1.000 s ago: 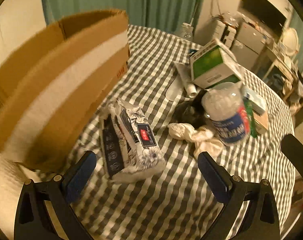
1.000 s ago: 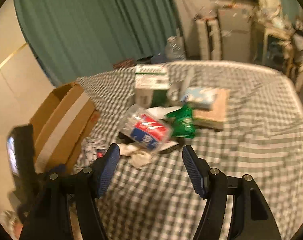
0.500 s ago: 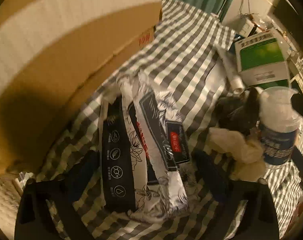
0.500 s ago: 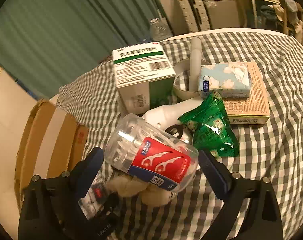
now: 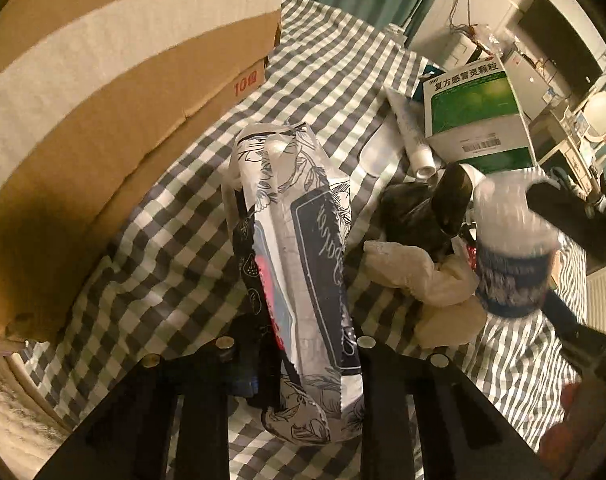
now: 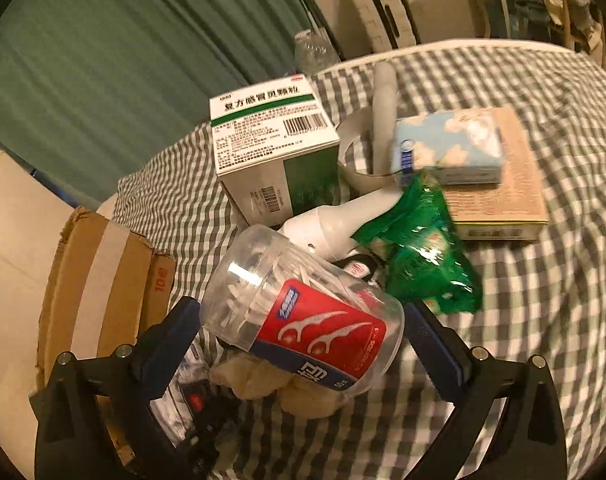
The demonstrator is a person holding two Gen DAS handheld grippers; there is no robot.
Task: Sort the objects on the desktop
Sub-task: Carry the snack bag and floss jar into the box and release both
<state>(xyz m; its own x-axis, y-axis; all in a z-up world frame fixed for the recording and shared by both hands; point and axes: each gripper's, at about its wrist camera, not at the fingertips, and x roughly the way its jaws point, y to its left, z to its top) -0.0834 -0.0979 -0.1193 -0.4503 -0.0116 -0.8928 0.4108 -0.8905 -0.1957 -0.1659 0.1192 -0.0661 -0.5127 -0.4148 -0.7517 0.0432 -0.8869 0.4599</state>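
A black-and-white floral tissue pack (image 5: 303,240) lies on the checked tablecloth (image 5: 175,280). My left gripper (image 5: 303,346) has its jaws closing on it, and the pads squeeze the pack so that it buckles upward. A clear jar of floss picks (image 6: 263,280) with a red and blue label lies tilted on crumpled paper (image 6: 263,380). My right gripper (image 6: 301,332) straddles this jar with its jaws still opening, and the pads stand clear of the jar's sides. In the left wrist view the jar (image 5: 511,248) is blurred at the right.
A large cardboard box (image 5: 103,80) stands at the left. Behind the jar are a green-and-white medicine box (image 6: 271,140), a white bottle (image 6: 335,224), a green packet (image 6: 427,256), and a blue tissue pack (image 6: 451,148) on a brown box (image 6: 515,192). A black object (image 5: 419,216) lies by the crumpled paper.
My left gripper came down over the floral pack and closed on it, so the pack folded up. My right gripper widened and dropped around the floss jar.
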